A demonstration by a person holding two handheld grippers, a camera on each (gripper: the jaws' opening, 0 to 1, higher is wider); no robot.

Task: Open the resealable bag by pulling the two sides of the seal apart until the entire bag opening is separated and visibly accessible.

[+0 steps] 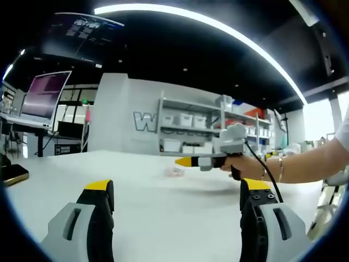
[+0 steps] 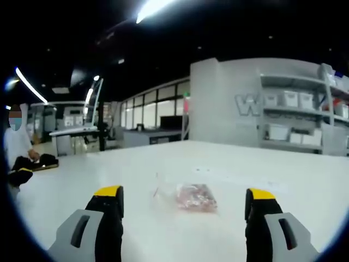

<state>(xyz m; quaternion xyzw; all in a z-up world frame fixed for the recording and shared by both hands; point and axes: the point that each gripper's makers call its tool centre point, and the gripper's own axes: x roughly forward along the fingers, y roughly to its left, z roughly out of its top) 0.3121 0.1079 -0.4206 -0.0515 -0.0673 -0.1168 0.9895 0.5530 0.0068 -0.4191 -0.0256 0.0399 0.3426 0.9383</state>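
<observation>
R gripper (image 1: 182, 161) held level over table (image 1: 136, 207), bag (image 2: 195, 197) flat

Left gripper (image 1: 178, 196) up close: two chunky grey jaws with black inner faces, each capped in bright yellow, a slotted recess on each grey shell. Right gripper (image 2: 184, 202) carries the same grey, black and yellow build. Seen from the side, the right gripper has a yellow tip, black band, grey body, a black cable (image 1: 264, 166) trailing. The hand (image 1: 245, 166) wears a thin bracelet (image 1: 281, 169), white sleeve (image 1: 343, 131) above.
</observation>
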